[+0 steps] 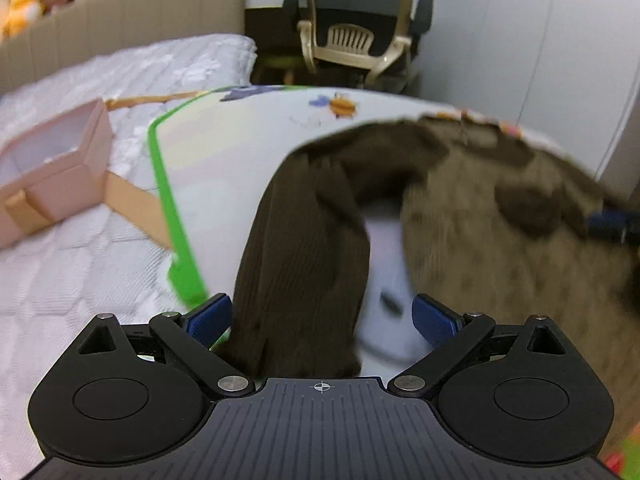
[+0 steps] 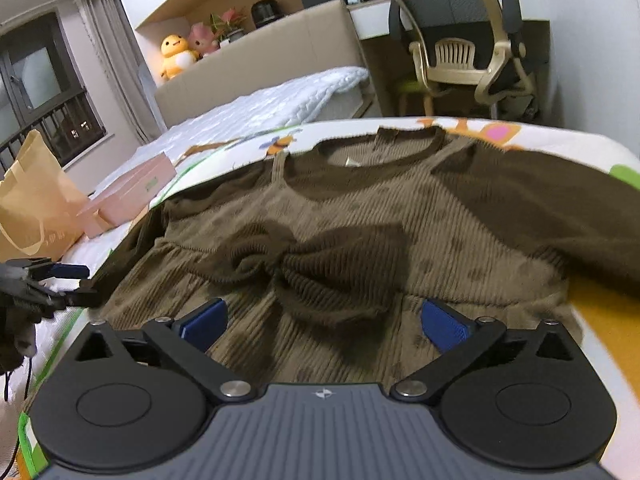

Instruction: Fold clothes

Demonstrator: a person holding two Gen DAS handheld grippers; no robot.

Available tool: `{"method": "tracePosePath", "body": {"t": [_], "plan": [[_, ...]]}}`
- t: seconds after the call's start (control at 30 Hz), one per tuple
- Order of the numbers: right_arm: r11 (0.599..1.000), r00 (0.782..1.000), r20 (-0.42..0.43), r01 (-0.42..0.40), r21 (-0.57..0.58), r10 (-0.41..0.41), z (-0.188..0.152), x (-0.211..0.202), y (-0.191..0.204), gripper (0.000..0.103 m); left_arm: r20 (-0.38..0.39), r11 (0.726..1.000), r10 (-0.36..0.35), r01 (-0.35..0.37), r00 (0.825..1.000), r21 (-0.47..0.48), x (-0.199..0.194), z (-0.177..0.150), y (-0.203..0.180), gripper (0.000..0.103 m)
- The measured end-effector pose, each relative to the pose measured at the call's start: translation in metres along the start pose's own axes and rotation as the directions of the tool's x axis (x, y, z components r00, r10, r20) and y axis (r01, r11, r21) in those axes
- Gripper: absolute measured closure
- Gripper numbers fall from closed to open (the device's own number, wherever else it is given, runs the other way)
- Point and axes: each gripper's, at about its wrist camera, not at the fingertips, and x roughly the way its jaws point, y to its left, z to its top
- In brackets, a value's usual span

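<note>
A brown ribbed knit garment (image 2: 360, 216) with dark brown sleeves lies spread on a printed play mat (image 2: 500, 132) on the bed. My left gripper (image 1: 322, 316) is open, with a dark brown sleeve (image 1: 304, 248) running between its blue pads (image 1: 210, 318); the pads stand apart from it. My right gripper (image 2: 324, 324) is open just above the lighter body of the garment, with a bunched dark sleeve cuff (image 2: 332, 272) right ahead. The left gripper also shows in the right wrist view (image 2: 60, 276), at the garment's left edge.
A pink box (image 1: 52, 168) lies on the white quilt (image 1: 60, 264) left of the mat; it also shows in the right wrist view (image 2: 132, 192). A paper bag (image 2: 32, 204) stands by it. An office chair (image 2: 468, 40) and a headboard (image 2: 260, 56) stand beyond.
</note>
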Motion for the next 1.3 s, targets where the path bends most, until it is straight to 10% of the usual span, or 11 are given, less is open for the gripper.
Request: {"method": "tracePosePath", "body": {"t": [0.17, 0.27, 0.5, 0.6, 0.7, 0.77, 0.87, 0.93, 1.17, 1.3], "plan": [[1.0, 1.0, 0.019, -0.016, 0.016, 0.015, -0.005, -0.003, -0.003, 0.0, 0.068, 0.961, 0.189, -0.199, 0.98, 0.192, 0.019, -0.008, -0.013, 0.005], [0.999, 0.999, 0.032, -0.031, 0.04, 0.03, -0.006, -0.005, -0.007, 0.0, 0.118, 0.927, 0.282, -0.302, 0.952, 0.224, 0.029, 0.0, -0.005, 0.027], [0.997, 0.997, 0.013, -0.073, 0.039, 0.072, -0.004, -0.006, -0.008, 0.0, 0.085, 0.814, 0.581, -0.575, 0.81, -0.086, 0.038, 0.029, 0.088, 0.014], [0.996, 0.997, 0.014, -0.08, 0.042, 0.08, -0.004, -0.006, -0.008, 0.0, 0.047, 0.818, 0.537, -0.507, 0.842, -0.271, 0.019, 0.035, 0.112, 0.013], [0.995, 0.996, 0.019, -0.085, 0.05, 0.085, -0.004, -0.007, -0.009, 0.0, 0.072, 0.847, 0.293, -0.224, 0.953, -0.483, -0.002, 0.032, 0.112, 0.01], [0.995, 0.996, 0.02, -0.085, 0.049, 0.084, -0.004, -0.007, -0.008, 0.0, 0.104, 0.78, 0.095, -0.009, 0.99, -0.625, -0.003, 0.024, 0.109, 0.009], [0.995, 0.996, 0.021, -0.084, 0.048, 0.083, -0.005, -0.007, -0.008, 0.0, 0.143, 0.636, -0.066, 0.152, 0.988, -0.757, 0.014, 0.015, 0.102, 0.009], [0.995, 0.996, 0.022, -0.084, 0.05, 0.083, -0.005, -0.007, -0.008, 0.0, 0.136, 0.597, -0.068, 0.149, 0.988, -0.788, 0.034, 0.02, 0.097, 0.009], [0.995, 0.996, 0.027, -0.088, 0.056, 0.086, -0.006, -0.007, -0.01, 0.0, 0.075, 0.639, 0.216, -0.083, 0.974, -0.765, 0.075, 0.042, 0.085, 0.019], [0.993, 0.995, 0.032, -0.096, 0.068, 0.094, -0.005, -0.007, -0.011, 0.0, 0.057, 0.745, 0.372, -0.261, 0.927, -0.614, 0.08, 0.053, 0.058, 0.075]]}}
